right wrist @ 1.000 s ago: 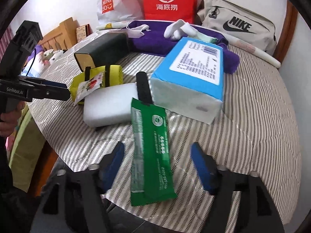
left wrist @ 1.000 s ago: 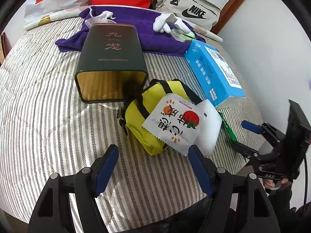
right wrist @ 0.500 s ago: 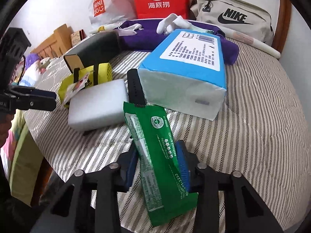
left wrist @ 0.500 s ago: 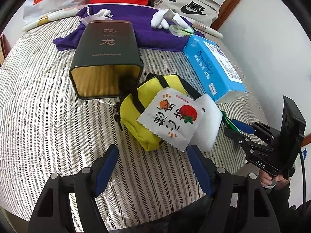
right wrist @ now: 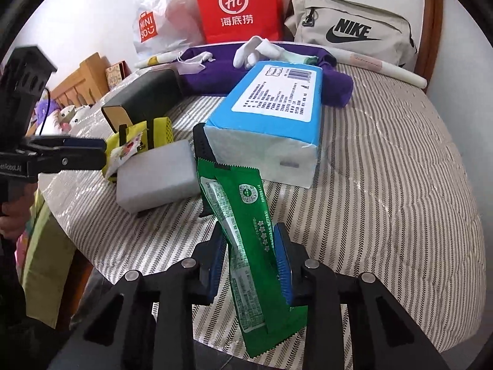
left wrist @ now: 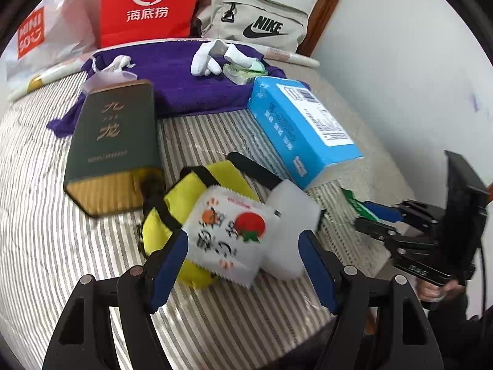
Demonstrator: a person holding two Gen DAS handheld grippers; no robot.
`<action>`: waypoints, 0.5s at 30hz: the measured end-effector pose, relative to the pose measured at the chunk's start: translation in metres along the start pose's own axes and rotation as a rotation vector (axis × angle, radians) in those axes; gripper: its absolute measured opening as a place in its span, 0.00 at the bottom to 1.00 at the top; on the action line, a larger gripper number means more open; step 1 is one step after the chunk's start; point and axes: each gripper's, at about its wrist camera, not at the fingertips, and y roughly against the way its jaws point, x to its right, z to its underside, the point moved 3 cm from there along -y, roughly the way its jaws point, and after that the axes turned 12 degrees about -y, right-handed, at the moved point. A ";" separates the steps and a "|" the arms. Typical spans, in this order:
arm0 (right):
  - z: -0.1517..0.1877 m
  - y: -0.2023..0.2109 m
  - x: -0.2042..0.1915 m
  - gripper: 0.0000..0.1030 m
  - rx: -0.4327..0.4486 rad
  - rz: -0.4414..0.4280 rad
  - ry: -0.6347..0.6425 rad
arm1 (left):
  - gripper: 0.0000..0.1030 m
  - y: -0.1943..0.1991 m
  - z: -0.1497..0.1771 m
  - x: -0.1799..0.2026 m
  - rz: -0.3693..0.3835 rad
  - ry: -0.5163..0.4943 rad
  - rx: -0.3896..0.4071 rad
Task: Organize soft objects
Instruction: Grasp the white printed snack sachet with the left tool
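- Your right gripper [right wrist: 251,262] has closed in since a second ago: its fingers [right wrist: 282,265], which stood wide on both sides of the green packet [right wrist: 243,215], now pinch it across its width near the lower end
- The green packet is no longer flat; its far end is up off the striped bed cover [right wrist: 385,185] and its middle is folded along its length by the squeeze, so I judge the grasp is made and the lift is beginning
- Its top end is just in front of the blue tissue pack [right wrist: 271,117] and beside the white foam block [right wrist: 157,175], so carry it away carefully and do not drag these two
- Your left gripper [left wrist: 243,265] has come nearer to the pile; its fingers [left wrist: 168,265] are spread as wide as before and hold nothing
- Between them now you see the white snack sachet [left wrist: 231,237], which lies on the yellow pouch [left wrist: 191,191], with the foam block touching on the right
- This looks like the next soft thing to take, but the fingers do not press it yet
- The dark green tin [left wrist: 114,141] behind the pouch is untouched
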 end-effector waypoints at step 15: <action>-0.009 0.018 0.014 0.30 0.041 0.018 -0.022 | 0.65 -0.028 -0.006 -0.002 0.030 -0.038 -0.006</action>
